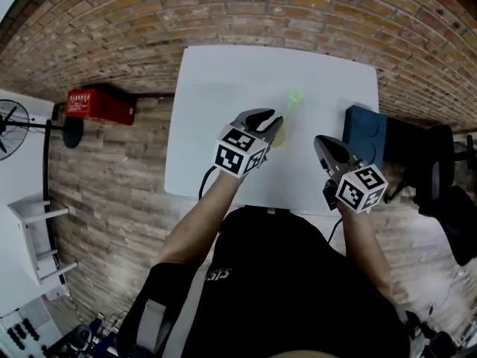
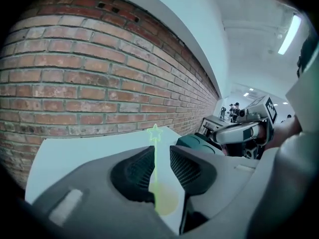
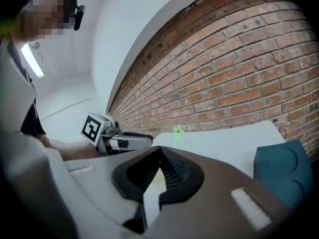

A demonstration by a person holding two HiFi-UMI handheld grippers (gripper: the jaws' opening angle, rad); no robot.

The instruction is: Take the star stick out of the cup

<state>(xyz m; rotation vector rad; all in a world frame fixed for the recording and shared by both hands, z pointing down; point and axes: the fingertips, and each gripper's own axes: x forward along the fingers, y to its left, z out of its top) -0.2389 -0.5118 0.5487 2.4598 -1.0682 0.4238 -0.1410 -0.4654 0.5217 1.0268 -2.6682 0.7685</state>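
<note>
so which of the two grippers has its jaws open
The left gripper: its jaws stand apart, and the green star stick shows in the gap between them. The right gripper has its jaws closed, tips together.

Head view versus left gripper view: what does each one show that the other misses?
Only the head view: the red box and fan at the left, and the person's torso. Only the left gripper view: a look straight between the parted left tongs at the star stick, plus ceiling lights and distant people. Both: the star stick in its cup, the white table, the teal box, the right tongs and brickwork.
</note>
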